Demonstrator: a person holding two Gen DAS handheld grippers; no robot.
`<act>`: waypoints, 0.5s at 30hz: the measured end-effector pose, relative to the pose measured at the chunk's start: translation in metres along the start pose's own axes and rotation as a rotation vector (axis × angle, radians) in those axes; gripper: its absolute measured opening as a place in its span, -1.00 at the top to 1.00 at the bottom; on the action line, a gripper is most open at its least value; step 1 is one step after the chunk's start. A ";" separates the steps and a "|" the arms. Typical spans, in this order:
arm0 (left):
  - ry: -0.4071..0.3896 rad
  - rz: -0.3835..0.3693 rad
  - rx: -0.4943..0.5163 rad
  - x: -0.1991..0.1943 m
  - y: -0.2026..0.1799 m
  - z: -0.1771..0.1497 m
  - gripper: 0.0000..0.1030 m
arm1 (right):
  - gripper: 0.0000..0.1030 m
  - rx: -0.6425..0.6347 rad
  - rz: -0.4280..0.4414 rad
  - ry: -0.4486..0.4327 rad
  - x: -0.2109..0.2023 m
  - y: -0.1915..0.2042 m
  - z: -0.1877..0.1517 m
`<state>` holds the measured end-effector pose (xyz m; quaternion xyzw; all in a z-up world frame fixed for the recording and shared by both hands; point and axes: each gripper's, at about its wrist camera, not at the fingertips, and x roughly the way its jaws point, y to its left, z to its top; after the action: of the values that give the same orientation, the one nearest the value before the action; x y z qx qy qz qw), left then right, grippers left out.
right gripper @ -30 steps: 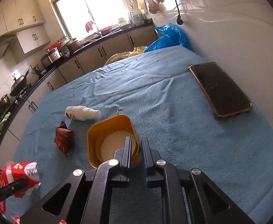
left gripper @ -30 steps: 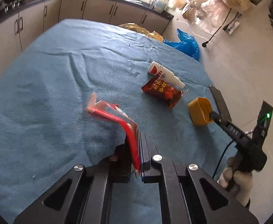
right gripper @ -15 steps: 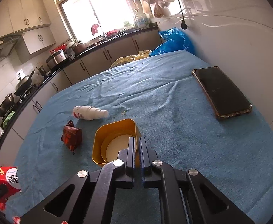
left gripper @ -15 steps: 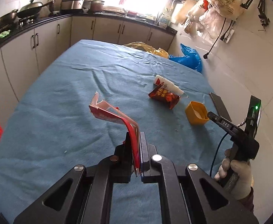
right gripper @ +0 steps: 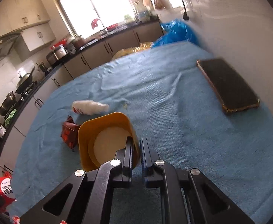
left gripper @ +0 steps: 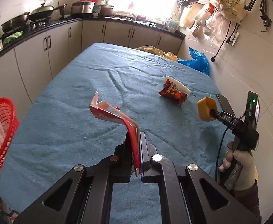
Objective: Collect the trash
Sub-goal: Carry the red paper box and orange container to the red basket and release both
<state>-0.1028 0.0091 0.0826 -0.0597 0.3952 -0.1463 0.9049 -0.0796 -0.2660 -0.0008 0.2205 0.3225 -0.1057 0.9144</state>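
Note:
My left gripper (left gripper: 136,136) is shut on a torn red and white carton (left gripper: 114,115) and holds it above the blue cloth table (left gripper: 80,112). My right gripper (right gripper: 136,141) is shut on the rim of a yellow cup (right gripper: 106,140), lifted off the table; it also shows in the left wrist view (left gripper: 206,109). A white bottle (left gripper: 175,85) and a dark red snack wrapper (left gripper: 173,94) lie on the cloth; both also show in the right wrist view, the bottle (right gripper: 88,107) and the wrapper (right gripper: 69,132).
A red mesh basket (left gripper: 0,130) hangs off the table's left edge. A black phone (right gripper: 228,85) lies by the right wall. Blue (left gripper: 198,61) and yellow (left gripper: 155,51) plastic bags sit at the far end. Kitchen counters run behind.
Both grippers have risen and pulled back from the table. The yellow cup was gripped and lifted off the cloth. The carton went higher, and the red basket came into view.

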 end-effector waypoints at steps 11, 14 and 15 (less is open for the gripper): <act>-0.063 0.130 -0.043 -0.040 0.041 -0.005 0.89 | 0.83 0.047 0.159 0.005 -0.034 0.021 -0.006; -0.064 0.175 -0.069 -0.043 0.056 -0.008 0.89 | 0.83 0.026 0.193 0.012 -0.043 0.035 -0.009; -0.066 0.183 -0.075 -0.045 0.060 -0.008 0.89 | 0.83 0.019 0.207 0.012 -0.046 0.040 -0.011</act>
<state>-0.1248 0.0798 0.0947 -0.0621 0.3740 -0.0461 0.9242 -0.1076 -0.2230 0.0347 0.2619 0.3025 -0.0122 0.9164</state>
